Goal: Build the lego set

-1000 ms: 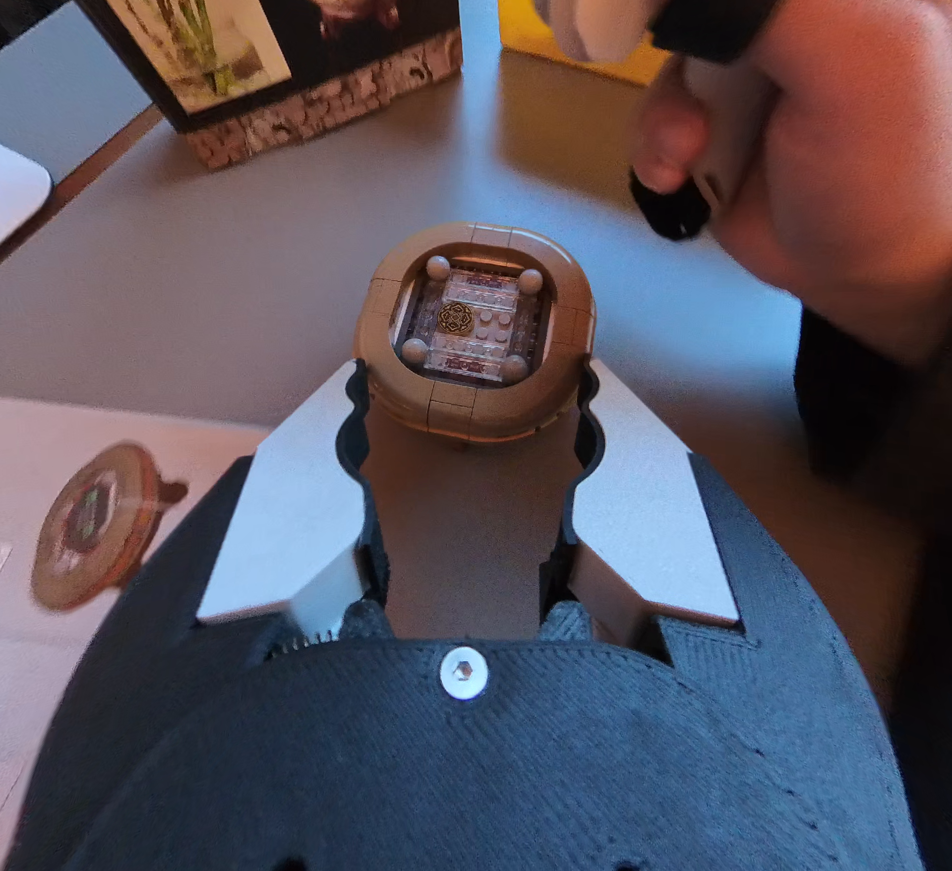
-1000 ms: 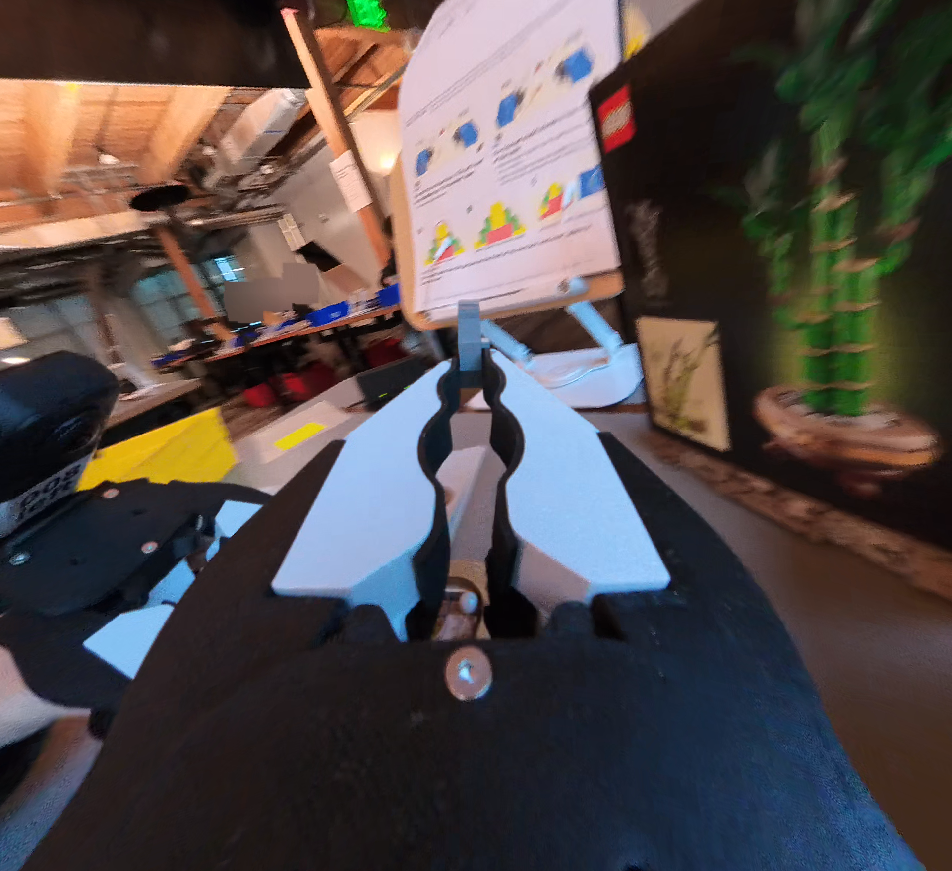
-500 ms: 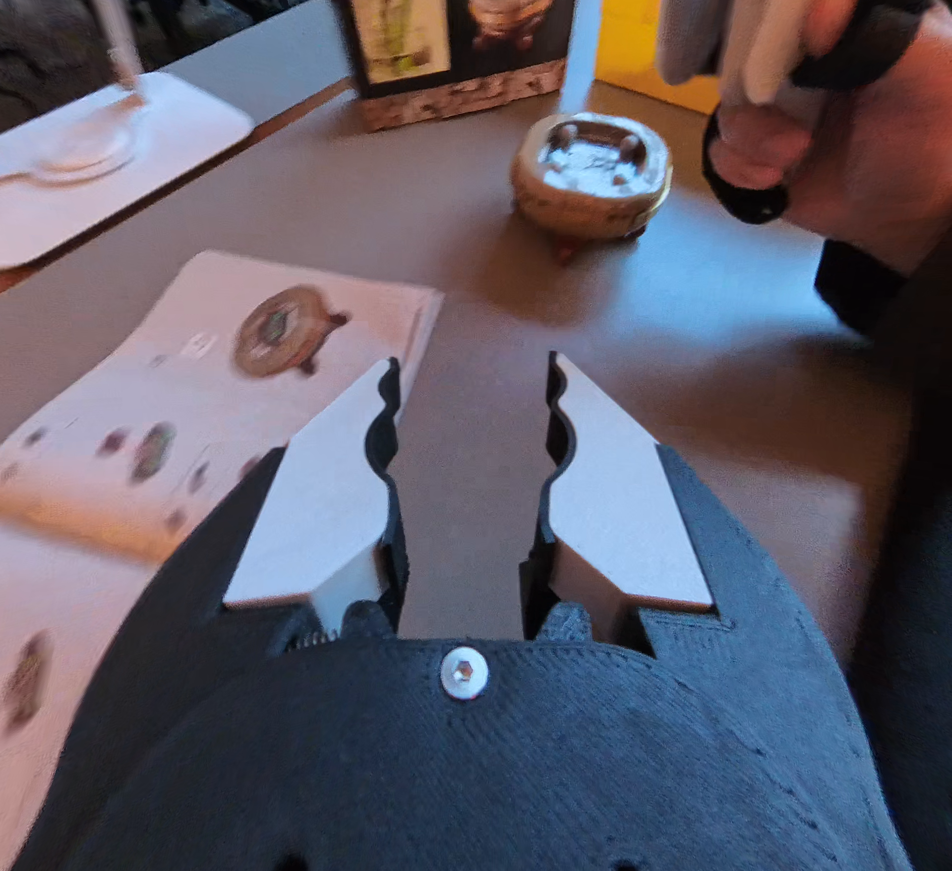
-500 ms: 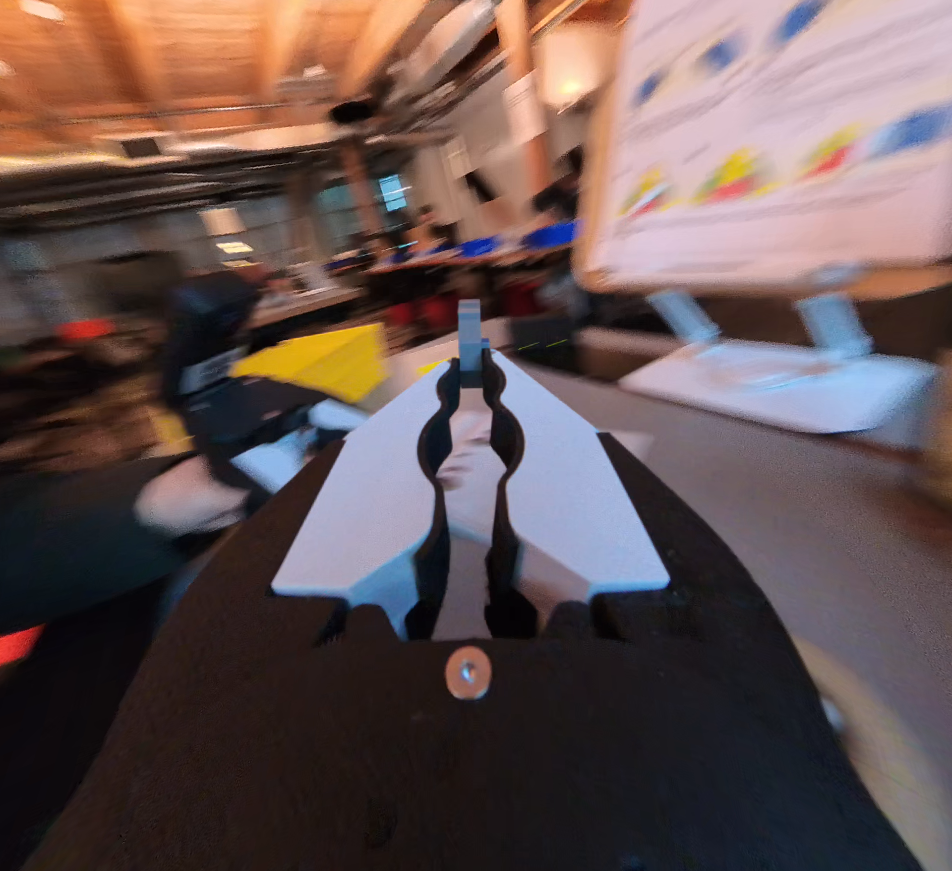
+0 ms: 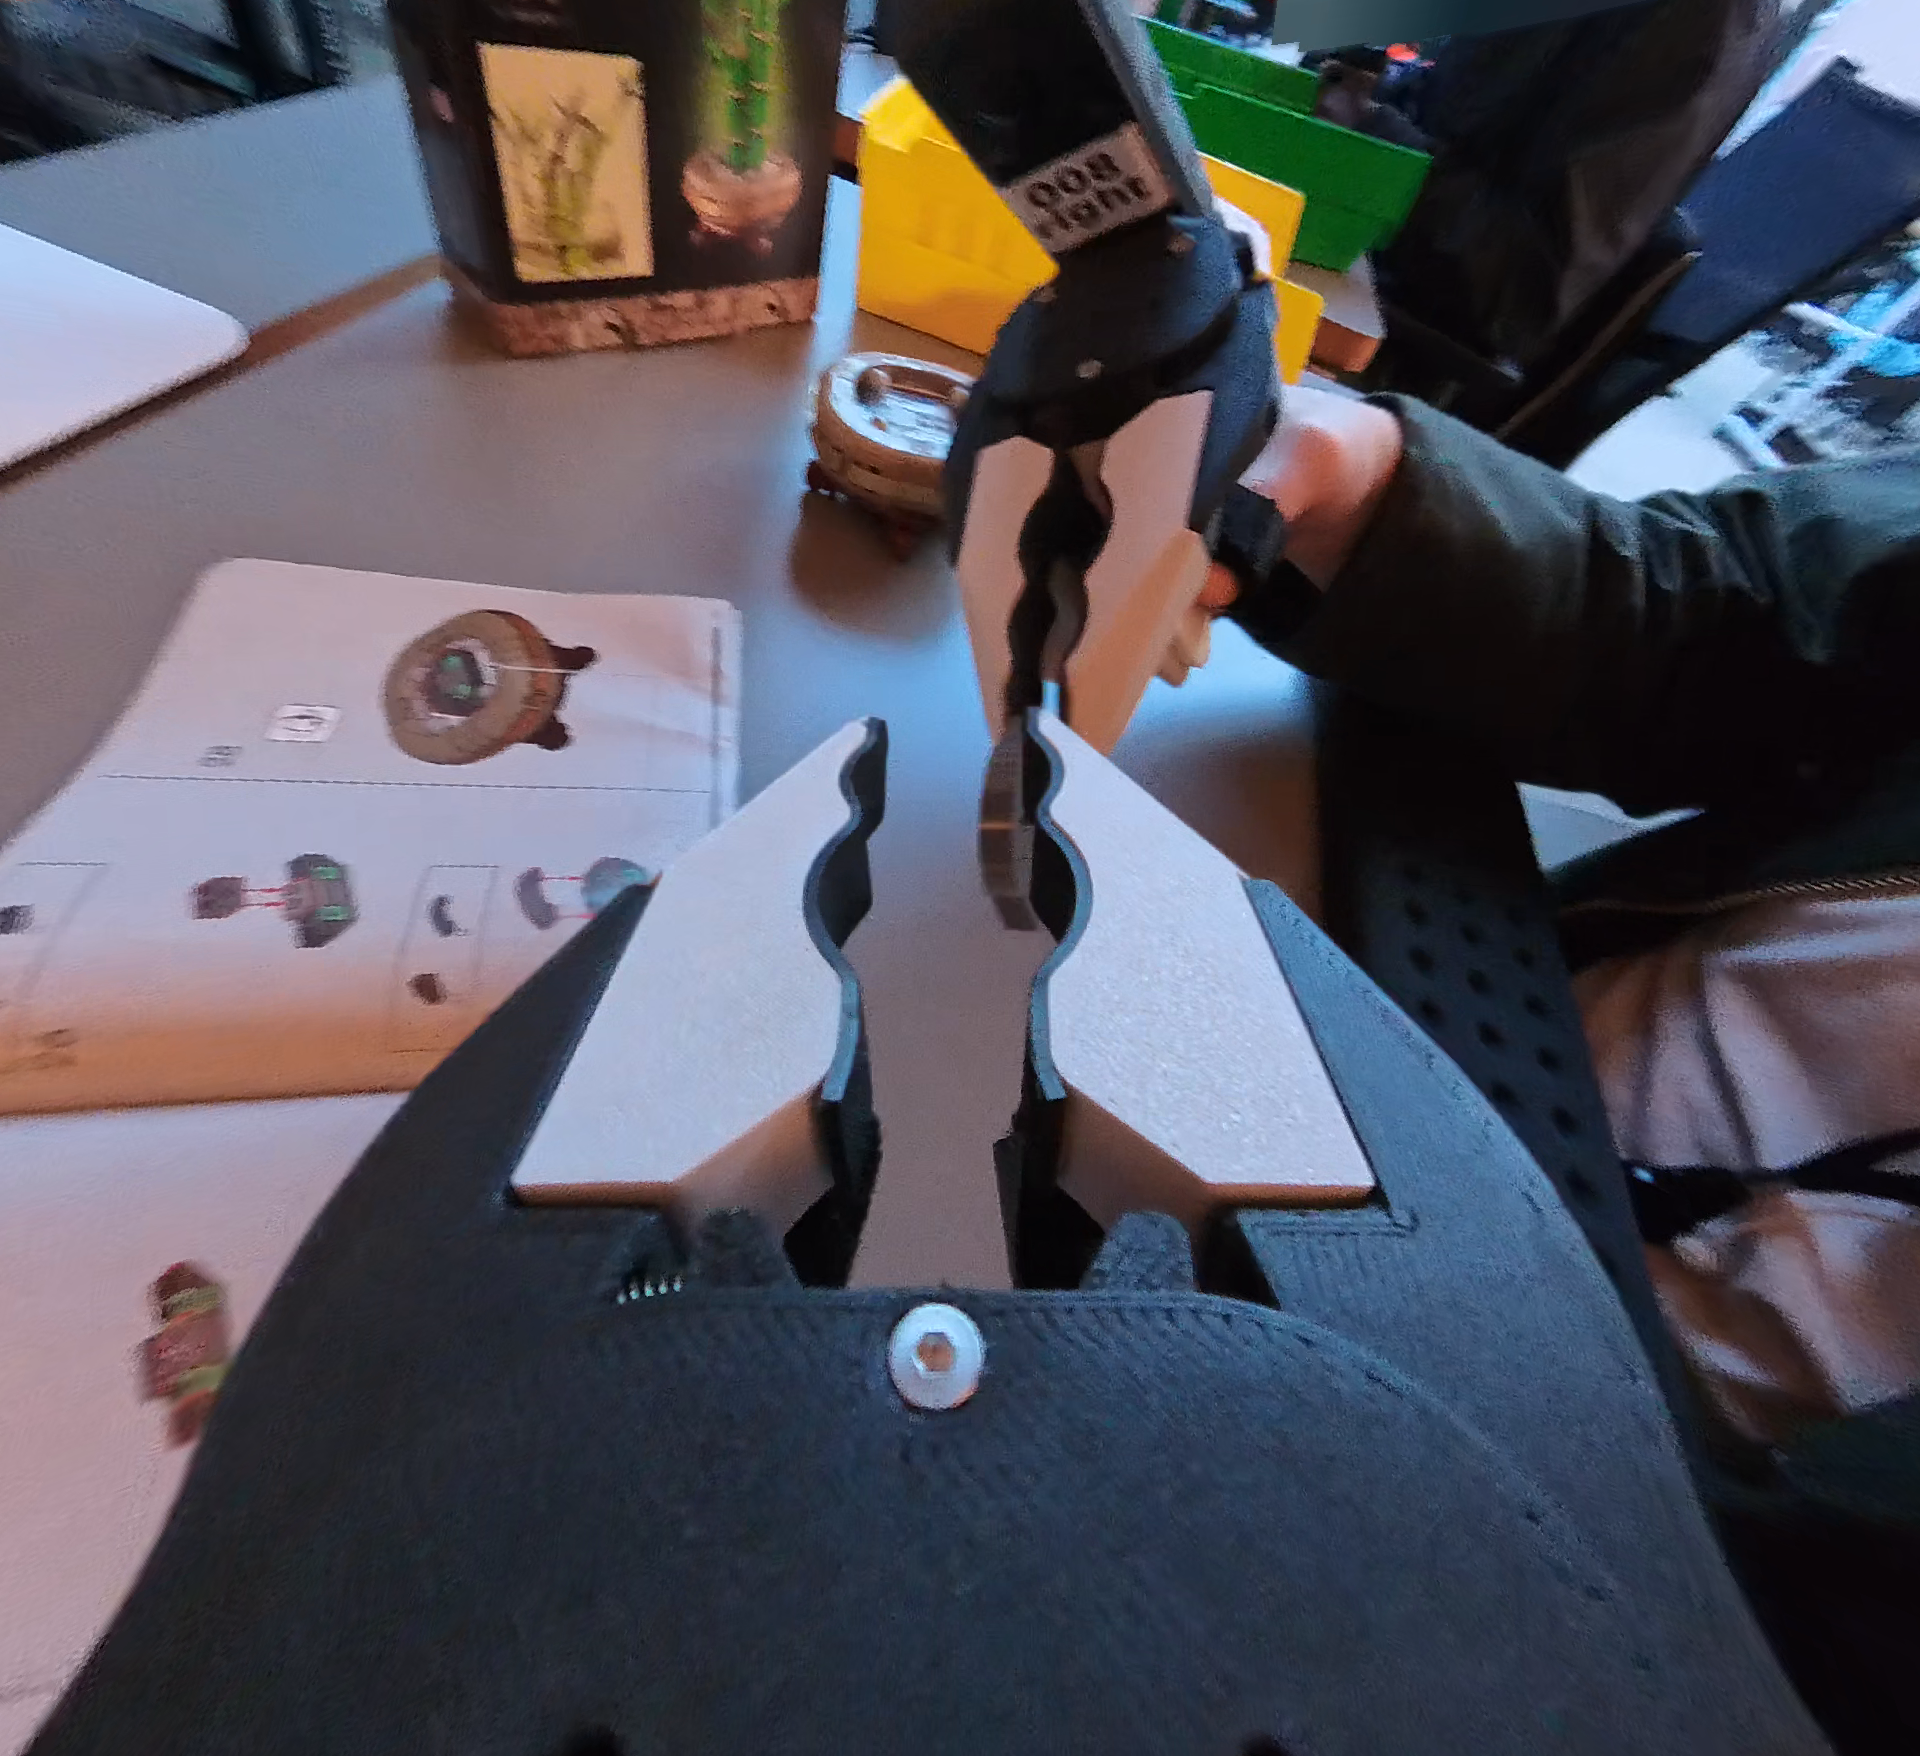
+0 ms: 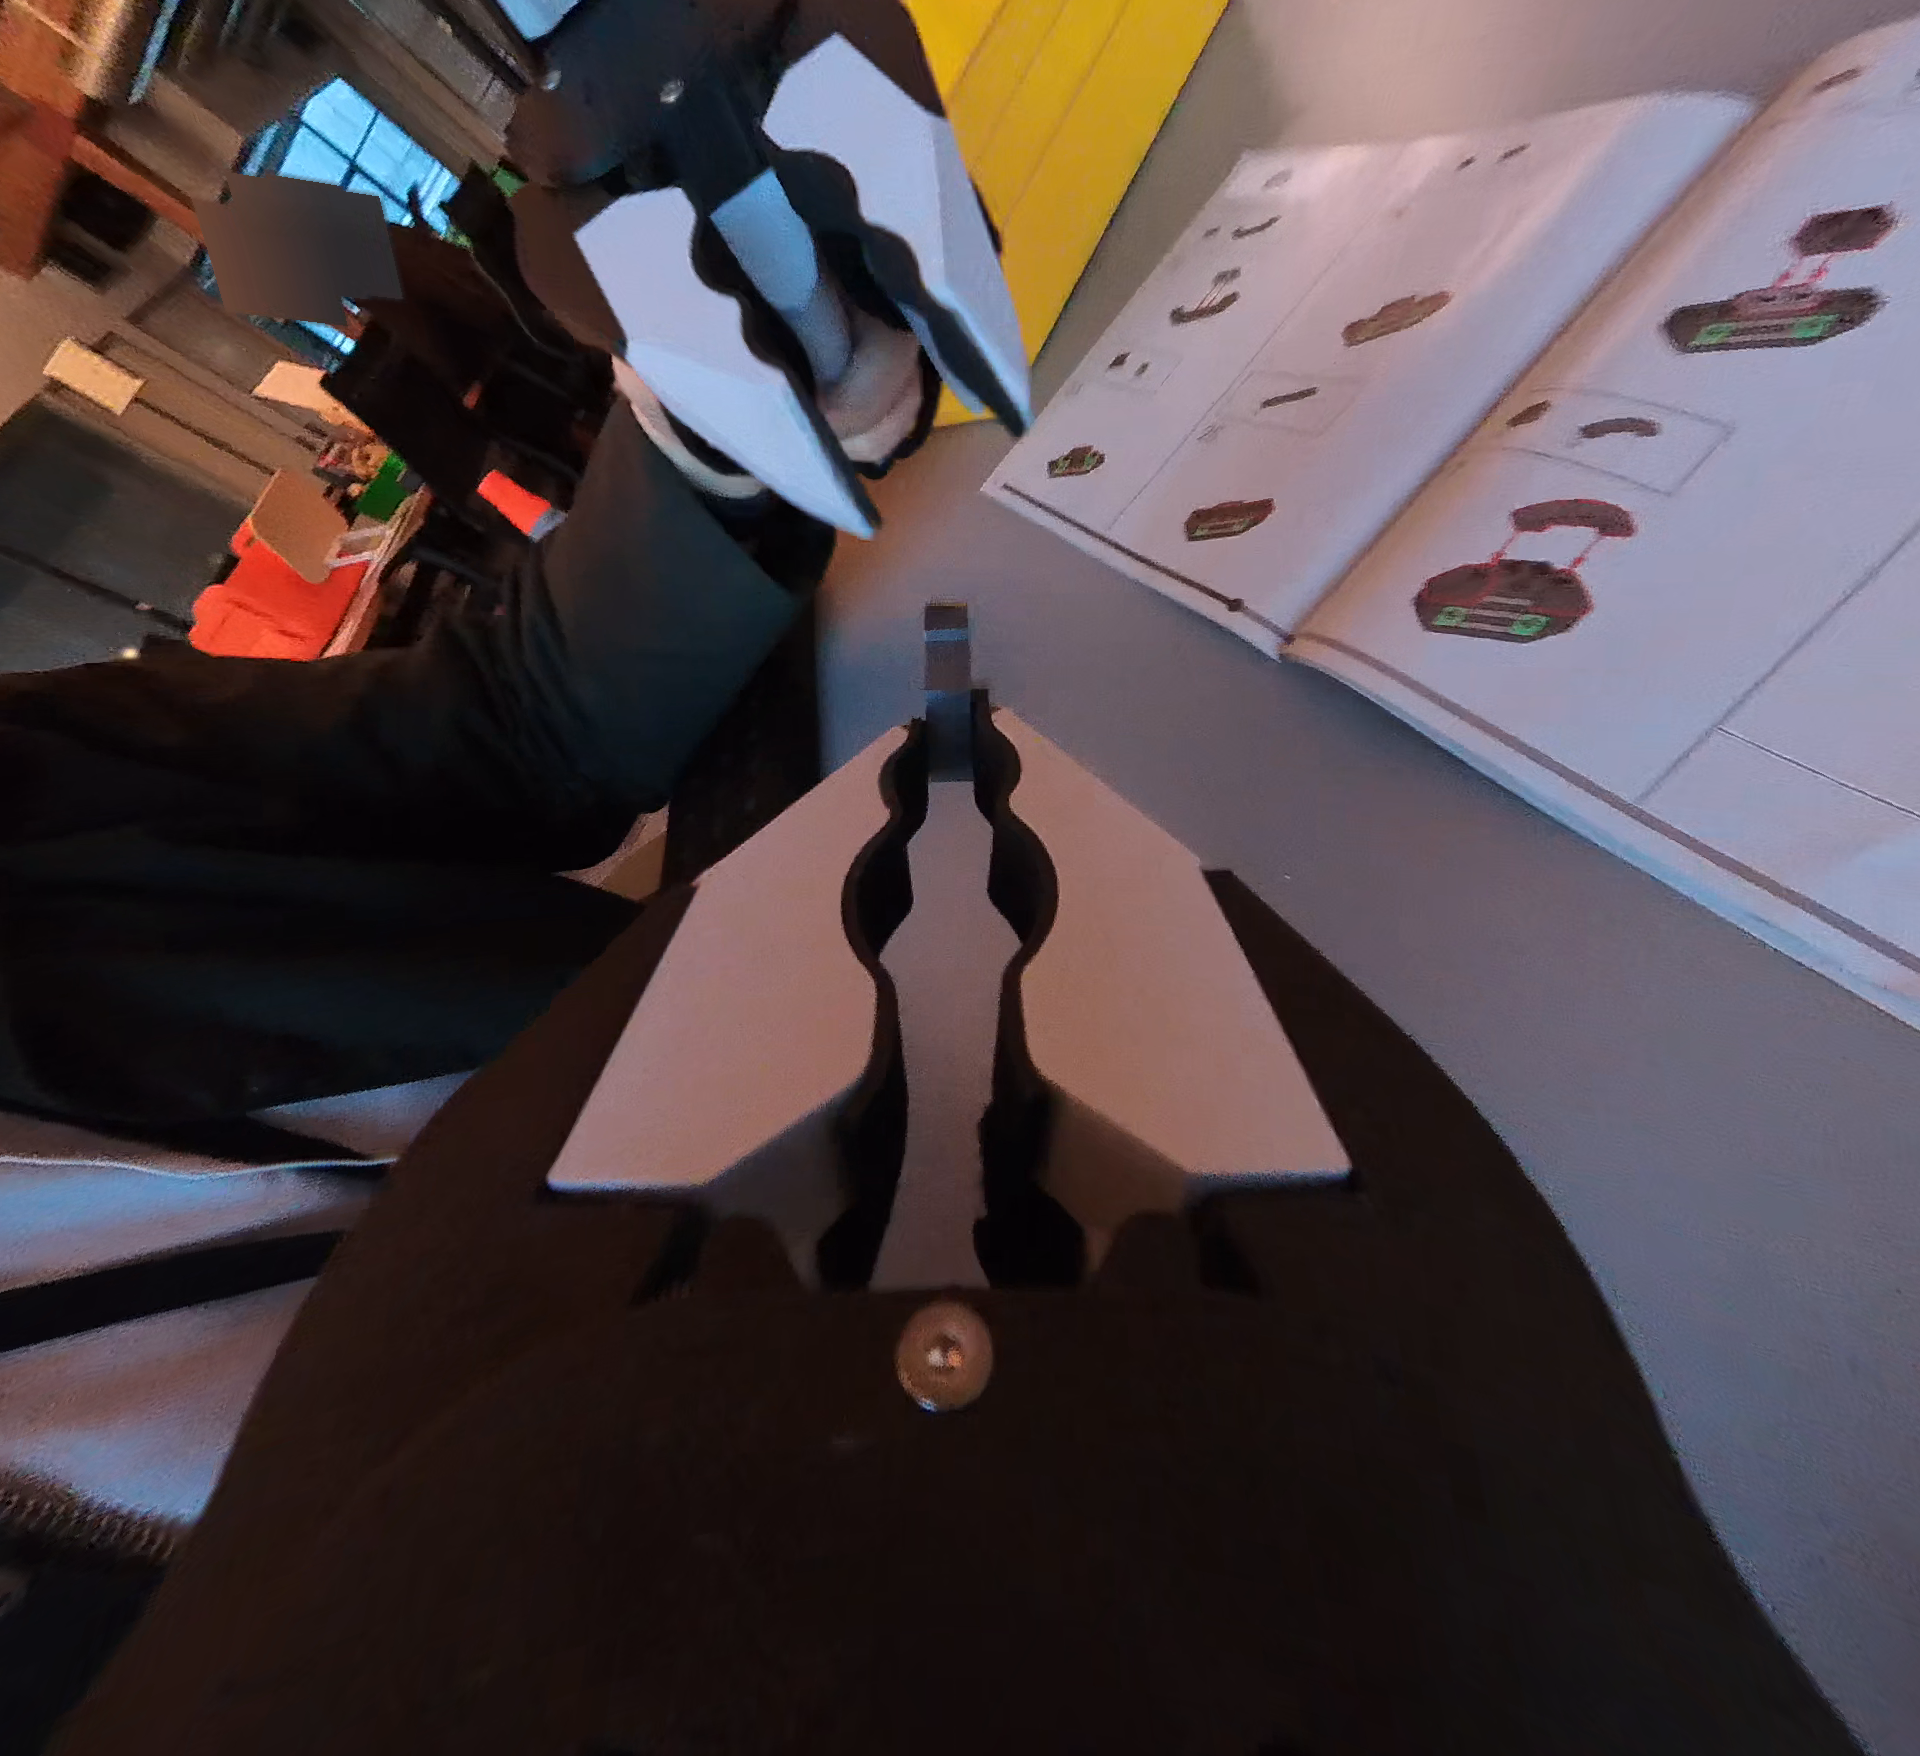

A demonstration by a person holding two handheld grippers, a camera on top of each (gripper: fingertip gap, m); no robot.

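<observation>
A thin grey piece (image 6: 945, 667) is pinched by the right gripper (image 6: 948, 719); the left gripper (image 5: 951, 745), held agape, could knock it loose.

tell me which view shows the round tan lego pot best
The left wrist view. There the lego pot stands on the table in front of the box, its near side and open top visible, though the right gripper covers its right edge. The right wrist view does not show the pot at all.
</observation>
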